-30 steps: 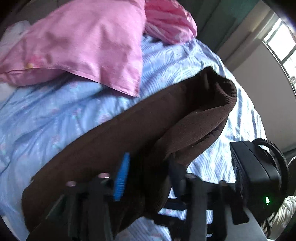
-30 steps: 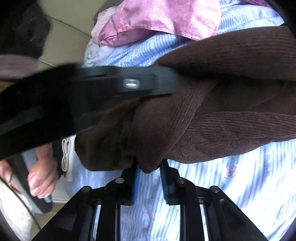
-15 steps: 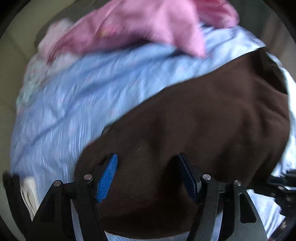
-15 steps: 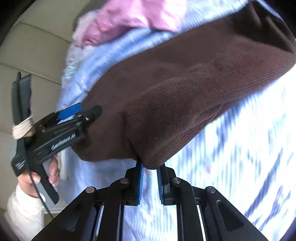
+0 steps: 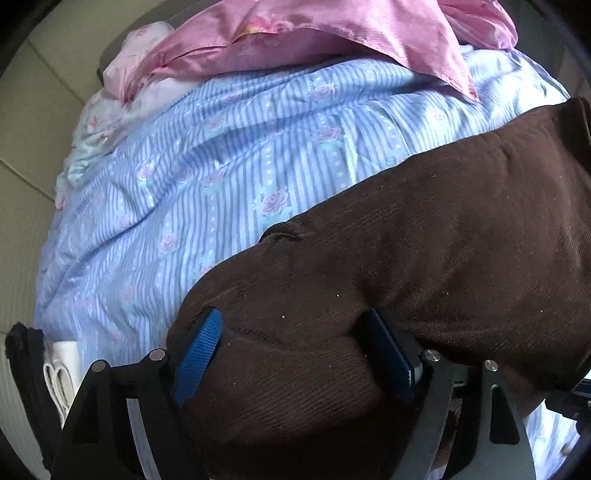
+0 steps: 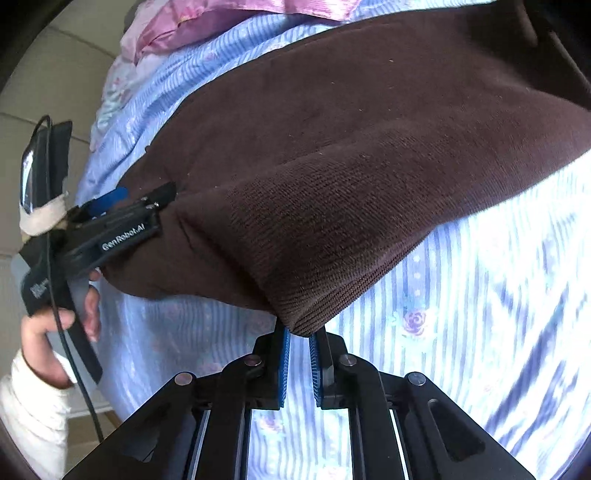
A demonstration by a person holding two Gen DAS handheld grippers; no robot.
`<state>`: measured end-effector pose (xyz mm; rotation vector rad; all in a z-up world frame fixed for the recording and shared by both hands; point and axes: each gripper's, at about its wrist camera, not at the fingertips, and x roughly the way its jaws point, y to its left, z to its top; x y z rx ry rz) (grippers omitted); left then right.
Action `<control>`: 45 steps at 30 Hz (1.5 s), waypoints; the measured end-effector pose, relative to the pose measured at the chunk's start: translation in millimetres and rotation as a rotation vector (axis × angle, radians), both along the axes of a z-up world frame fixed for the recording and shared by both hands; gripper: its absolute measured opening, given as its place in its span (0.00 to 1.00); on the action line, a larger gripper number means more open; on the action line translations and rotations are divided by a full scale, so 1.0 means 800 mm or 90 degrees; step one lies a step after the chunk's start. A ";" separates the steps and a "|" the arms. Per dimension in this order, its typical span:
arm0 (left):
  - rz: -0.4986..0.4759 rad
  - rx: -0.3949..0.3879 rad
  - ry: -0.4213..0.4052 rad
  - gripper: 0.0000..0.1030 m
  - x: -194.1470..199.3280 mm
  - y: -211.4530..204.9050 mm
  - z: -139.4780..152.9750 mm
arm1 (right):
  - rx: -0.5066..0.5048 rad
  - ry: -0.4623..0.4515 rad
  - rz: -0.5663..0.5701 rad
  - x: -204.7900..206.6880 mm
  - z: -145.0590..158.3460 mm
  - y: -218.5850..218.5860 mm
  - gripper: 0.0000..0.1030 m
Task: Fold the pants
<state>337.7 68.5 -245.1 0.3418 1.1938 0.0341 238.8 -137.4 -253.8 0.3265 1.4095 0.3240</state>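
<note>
Dark brown corduroy pants point(image 5: 424, 240) lie folded over on the blue striped bed sheet point(image 5: 221, 166). My left gripper point(image 5: 293, 317) points down onto their near end. Its jaws are opening, and the blue pads point(image 5: 199, 350) stand wide apart with a mound of brown fabric between them. In the right wrist view the pants point(image 6: 351, 129) run from upper right to lower left, with the left gripper point(image 6: 125, 218) at their left end. My right gripper point(image 6: 299, 334) is shut on the pants' lower folded corner, which juts toward the camera.
Pink pillows point(image 5: 332, 33) lie at the far end of the bed, also at the top of the right wrist view as pillows point(image 6: 221, 22). A person's hand point(image 6: 55, 332) in a white sleeve holds the left gripper's handle. Beige floor tiles point(image 5: 29, 129) show past the bed's left edge.
The left gripper swung down from a lifted fold of the pants onto the laid-flat fabric, and its jaws spread wide. The right gripper narrowed on the corner and shifted slightly.
</note>
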 end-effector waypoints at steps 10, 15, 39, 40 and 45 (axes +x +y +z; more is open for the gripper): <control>-0.031 -0.007 -0.113 0.76 -0.076 -0.051 0.105 | -0.111 -0.231 0.029 -0.017 0.105 -0.085 0.51; -0.045 -0.067 -0.138 0.76 -0.103 -0.120 0.126 | -0.202 -0.326 0.024 0.038 0.141 -0.182 0.65; 0.039 -0.073 -0.052 0.63 -0.064 -0.267 0.010 | -0.041 -0.165 0.010 0.261 -0.016 -0.314 0.65; 0.039 -0.069 -0.050 0.64 -0.062 -0.267 0.005 | -0.036 -0.163 0.004 0.261 -0.019 -0.313 0.65; 0.041 -0.054 -0.044 0.69 -0.057 -0.268 -0.006 | 0.010 -0.143 -0.020 0.260 -0.020 -0.317 0.48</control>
